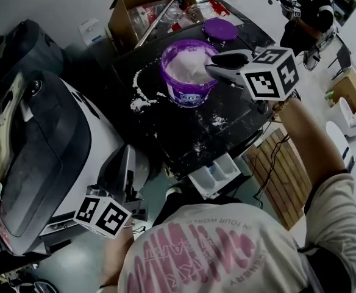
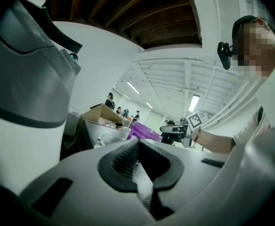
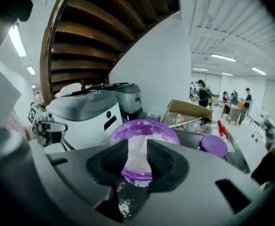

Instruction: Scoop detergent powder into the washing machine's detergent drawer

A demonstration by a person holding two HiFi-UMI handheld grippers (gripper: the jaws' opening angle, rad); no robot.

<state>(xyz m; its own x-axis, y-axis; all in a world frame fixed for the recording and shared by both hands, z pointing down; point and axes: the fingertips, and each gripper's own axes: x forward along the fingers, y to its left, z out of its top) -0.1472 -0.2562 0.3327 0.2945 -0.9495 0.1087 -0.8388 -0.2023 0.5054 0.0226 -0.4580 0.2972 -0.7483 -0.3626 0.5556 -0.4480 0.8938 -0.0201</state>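
Head view: purple detergent tub (image 1: 189, 72) is seen open at upper centre, filled with white powder, standing on a black top (image 1: 178, 133) dusted with spilled powder. Right gripper (image 1: 213, 65) is held at the tub's right rim, with its jaws parted and nothing between the pads. Detergent drawer (image 1: 217, 174) is pulled out at centre frame, below the top's near edge, apart from both grippers. Left gripper (image 2: 138, 145), lower left, is closed at its tips; nothing is seen gripped
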